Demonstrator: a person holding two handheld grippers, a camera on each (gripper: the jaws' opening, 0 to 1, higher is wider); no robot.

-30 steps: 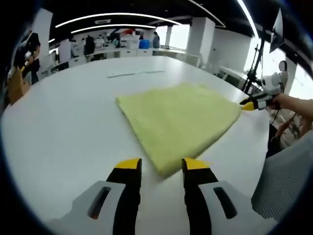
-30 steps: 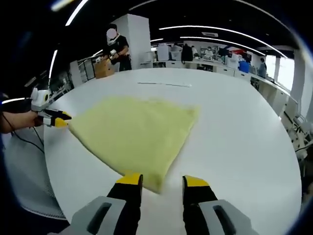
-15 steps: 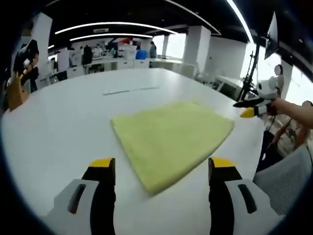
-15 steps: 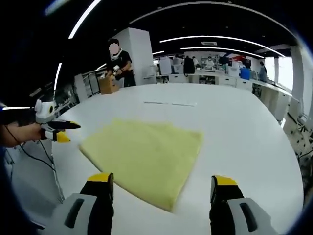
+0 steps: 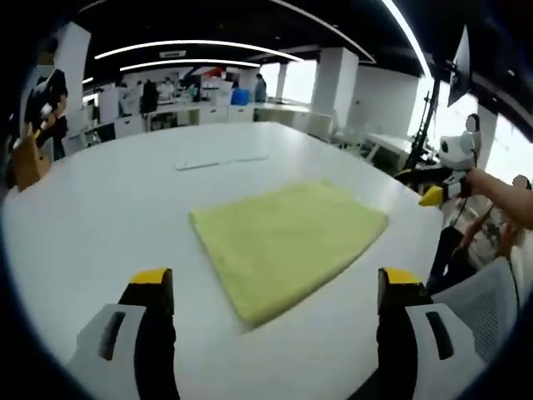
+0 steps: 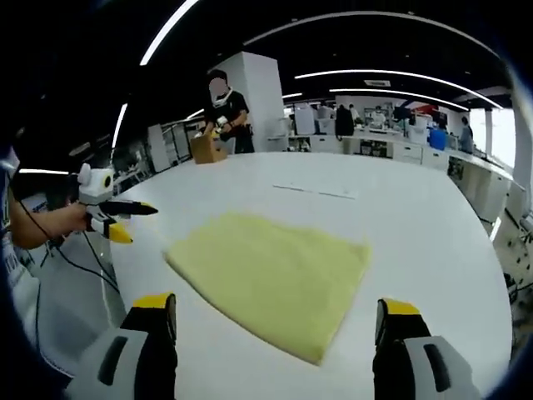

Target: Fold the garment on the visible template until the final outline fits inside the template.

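A yellow garment (image 5: 287, 242) lies folded flat, a rough rectangle, on the round white table (image 5: 100, 217). My left gripper (image 5: 275, 279) hovers over its near corner, jaws spread wide and holding nothing. In the right gripper view the same garment (image 6: 275, 275) lies ahead of my right gripper (image 6: 276, 304), which is also wide open and empty. Each gripper shows in the other's view, hand-held off the table's edge with its jaws apart: the right gripper (image 5: 429, 190) and the left gripper (image 6: 121, 221). A thin pale strip (image 5: 221, 161) lies on the table beyond the garment.
A grey mesh chair (image 5: 491, 308) stands close at the table's right edge, with a light stand (image 5: 429, 117) behind it. A person (image 6: 226, 112) stands by a cardboard box (image 6: 204, 150) at the far edge. Desks with people line the back of the room.
Both grippers' jaws have spread from narrow to wide open and drawn back from the garment's corners. The garment stays flat on the table.
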